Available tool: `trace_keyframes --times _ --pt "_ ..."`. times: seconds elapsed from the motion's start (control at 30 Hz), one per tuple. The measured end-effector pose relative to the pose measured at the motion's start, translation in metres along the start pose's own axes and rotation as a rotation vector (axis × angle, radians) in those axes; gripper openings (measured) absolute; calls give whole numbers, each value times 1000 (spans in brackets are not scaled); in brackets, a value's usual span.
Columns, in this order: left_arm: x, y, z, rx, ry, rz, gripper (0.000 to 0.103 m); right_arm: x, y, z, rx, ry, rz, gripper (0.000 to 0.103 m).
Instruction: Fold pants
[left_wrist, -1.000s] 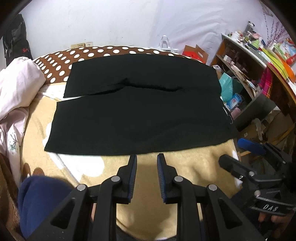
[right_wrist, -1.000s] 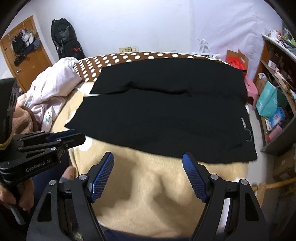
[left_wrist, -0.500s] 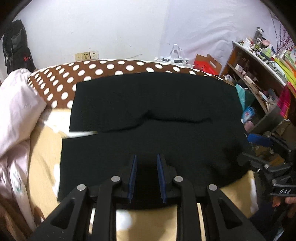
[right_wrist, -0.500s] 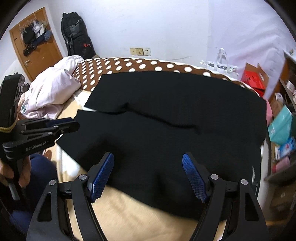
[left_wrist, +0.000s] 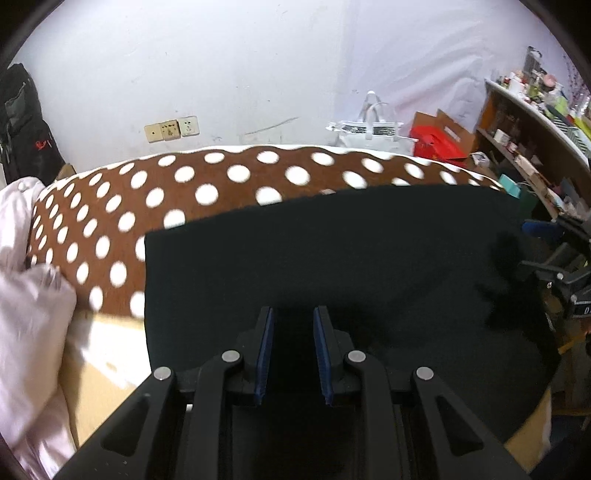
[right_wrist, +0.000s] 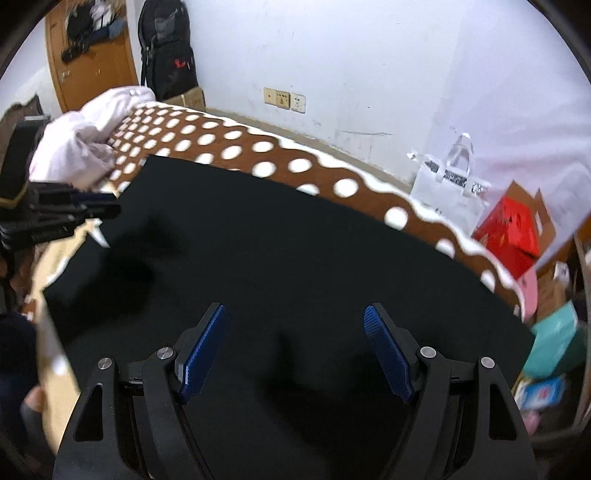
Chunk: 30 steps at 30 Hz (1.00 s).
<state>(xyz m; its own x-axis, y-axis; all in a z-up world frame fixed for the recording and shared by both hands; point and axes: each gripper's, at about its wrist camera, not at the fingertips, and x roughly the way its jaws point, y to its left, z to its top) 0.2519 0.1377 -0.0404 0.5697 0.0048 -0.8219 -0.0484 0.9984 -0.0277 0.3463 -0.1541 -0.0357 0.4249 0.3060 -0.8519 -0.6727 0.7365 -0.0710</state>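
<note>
Black pants (left_wrist: 332, 258) are lying flat across mid-frame, offering open passage above them. At left, a pink bedding heap (left_wrist: 26, 314) is crowding the edge; at right, a cluttered shelf (left_wrist: 528, 147) and bags (right_wrist: 450, 184) are hemming things in.

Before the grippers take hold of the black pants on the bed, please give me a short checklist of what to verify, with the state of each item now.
1. Black pants lie flat on the polka-dot blanket: ok.
2. Right gripper wide open above the cloth: ok.
3. Left gripper open enough: not ok, jaws only narrowly apart.
4. Nothing between either gripper's jaws: ok.
5. Fingers reach a cloth edge: cannot tell; both hover over the middle.
6. Pink bedding clear of the pants: ok.
</note>
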Motion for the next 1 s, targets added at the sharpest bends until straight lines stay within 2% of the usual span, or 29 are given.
trace_keyframes --times 0.2,0.37,0.47,0.6,0.63,0.67,0.7,0.73,0.77,0.87,1.0 --pt "38 15 33 -1 24 22 24 40 -26 31 -95 29 -27 77" --pt "58 21 48 0 30 37 24 62 -46 48 -144 51 -22 77" --pt "70 30 55 -26 33 30 25 80 -54 49 -164 105 26 77" --pt "87 37 54 -48 60 20 27 92 -54 42 -220 144 33 75" --pt "87 36 52 -45 55 22 27 92 -55 42 -218 145 41 69" --pt "88 34 52 -41 49 26 28 91 -56 43 -218 144 43 55" --pt "87 33 51 -38 43 27 29 89 -57 45 -221 142 42 48" --pt "87 33 50 -37 38 28 29 86 -58 46 -224 139 46 29" --pt "87 34 50 -38 35 29 29 83 -56 48 -230 138 44 18" --pt "87 35 50 -51 32 36 29 74 -42 44 -285 131 3 10" --pt "85 36 52 -71 44 50 29 57 -29 40 -315 102 -43 10"
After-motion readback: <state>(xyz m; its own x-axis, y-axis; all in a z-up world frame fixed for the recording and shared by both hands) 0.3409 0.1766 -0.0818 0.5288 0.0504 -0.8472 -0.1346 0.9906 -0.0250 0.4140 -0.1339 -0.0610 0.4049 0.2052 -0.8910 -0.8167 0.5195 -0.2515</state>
